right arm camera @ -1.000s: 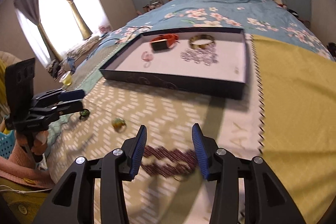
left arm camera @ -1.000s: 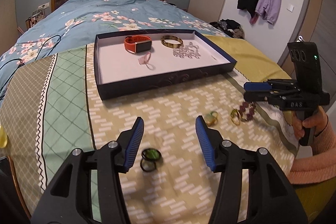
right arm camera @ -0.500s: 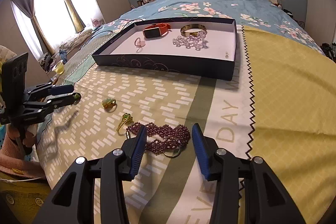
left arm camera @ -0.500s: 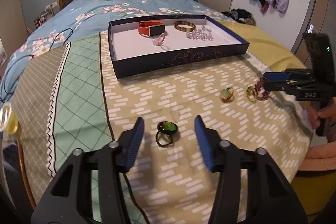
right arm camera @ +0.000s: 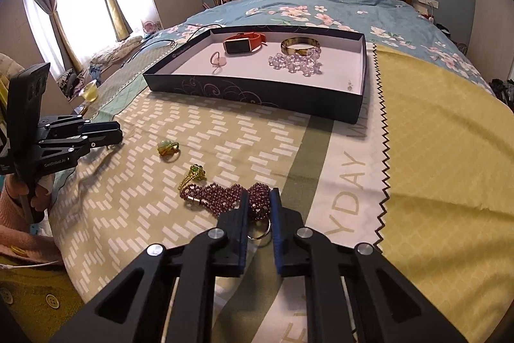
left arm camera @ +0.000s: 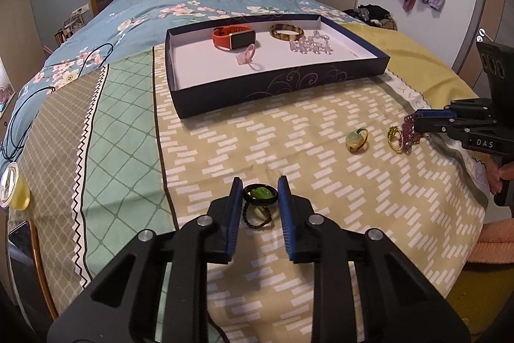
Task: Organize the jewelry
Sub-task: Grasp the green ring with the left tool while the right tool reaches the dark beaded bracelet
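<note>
Both grippers have just been closing. Low in the left wrist frame the left gripper (left arm camera: 259, 192) has narrowed around the black ring with the green stone (left arm camera: 259, 194), which now sits between the pads; half a second back it lay loose ahead of wide jaws. Hard to say if the pads actually press it yet. In the right wrist frame the right gripper (right arm camera: 259, 203) is pinched nearly shut on one end of the purple bead bracelet (right arm camera: 225, 198), the rest trailing left on the bedspread (right arm camera: 225, 130). Looks like two pickups at once, both headed for the tray.

A bit further out, the pale green ring (right arm camera: 167, 147) and gold ring (right arm camera: 194, 174) are still loose on the bed. Beyond them the dark tray (left arm camera: 276, 85) already holds the orange watch (left arm camera: 234, 37), a bangle (left arm camera: 286, 31), clear beads (left arm camera: 310, 44) and a pink ring (left arm camera: 246, 56). The bracelet's clasp end is half hidden behind the right pads.
</note>
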A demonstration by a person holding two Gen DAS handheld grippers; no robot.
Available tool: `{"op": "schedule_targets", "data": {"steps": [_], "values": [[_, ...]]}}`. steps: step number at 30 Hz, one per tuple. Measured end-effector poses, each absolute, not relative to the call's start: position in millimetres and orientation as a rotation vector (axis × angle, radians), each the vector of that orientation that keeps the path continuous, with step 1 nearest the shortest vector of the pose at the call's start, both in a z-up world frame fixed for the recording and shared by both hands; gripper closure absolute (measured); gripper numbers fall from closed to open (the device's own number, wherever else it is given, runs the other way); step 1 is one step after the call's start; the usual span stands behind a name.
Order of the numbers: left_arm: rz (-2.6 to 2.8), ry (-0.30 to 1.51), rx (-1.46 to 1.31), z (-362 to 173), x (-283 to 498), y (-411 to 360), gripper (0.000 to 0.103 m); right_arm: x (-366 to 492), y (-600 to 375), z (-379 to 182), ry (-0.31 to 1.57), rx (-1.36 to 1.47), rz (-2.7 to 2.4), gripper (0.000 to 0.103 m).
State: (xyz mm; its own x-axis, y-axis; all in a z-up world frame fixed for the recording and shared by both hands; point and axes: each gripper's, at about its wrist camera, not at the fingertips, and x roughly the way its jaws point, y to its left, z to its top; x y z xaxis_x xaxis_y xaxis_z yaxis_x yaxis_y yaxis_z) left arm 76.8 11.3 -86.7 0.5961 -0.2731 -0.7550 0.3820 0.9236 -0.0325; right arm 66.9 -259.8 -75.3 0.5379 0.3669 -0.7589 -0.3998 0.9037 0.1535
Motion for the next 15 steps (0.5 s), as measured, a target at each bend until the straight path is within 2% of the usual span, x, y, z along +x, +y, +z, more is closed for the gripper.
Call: {"op": "schedule_targets", "data": {"steps": [15], "values": [[-0.405,0.780,0.108,-67,67,15,0.081,64,-255,-38,0.796,0.045,0.562,0.095]]}}
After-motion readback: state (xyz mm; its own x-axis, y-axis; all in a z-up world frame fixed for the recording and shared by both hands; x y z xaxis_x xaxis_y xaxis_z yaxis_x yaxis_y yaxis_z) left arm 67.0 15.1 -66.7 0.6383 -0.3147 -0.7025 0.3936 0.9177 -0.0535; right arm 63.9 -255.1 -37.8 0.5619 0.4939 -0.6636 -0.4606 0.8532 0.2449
